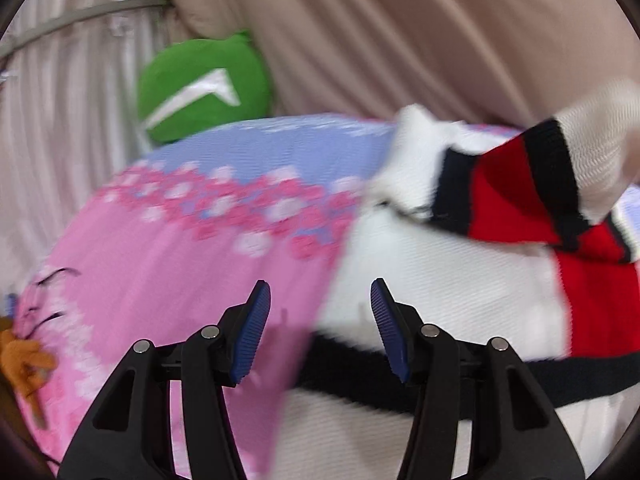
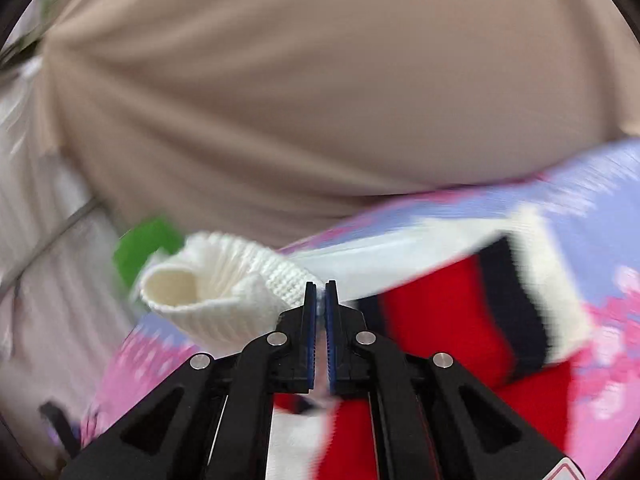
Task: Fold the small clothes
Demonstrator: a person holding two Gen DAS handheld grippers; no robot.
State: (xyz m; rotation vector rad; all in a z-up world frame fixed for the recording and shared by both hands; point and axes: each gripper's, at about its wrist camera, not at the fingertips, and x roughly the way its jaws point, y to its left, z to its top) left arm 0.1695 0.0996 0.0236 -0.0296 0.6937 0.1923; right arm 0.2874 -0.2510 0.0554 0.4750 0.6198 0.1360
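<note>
right gripper (image 2: 320, 286) jaws pinched together on the white ribbed cuff (image 2: 208, 284) of the knit sweater (image 1: 460, 280), sleeve lifted off the bed. left gripper (image 1: 320, 300) jaws apart, nothing between them, over the sweater's left edge. sweater lies on the pink-blue floral sheet (image 1: 180, 248), its right part cut off by the frame. heavy motion blur. green pillow (image 1: 200, 84) behind; bare sheet to the left.
</note>
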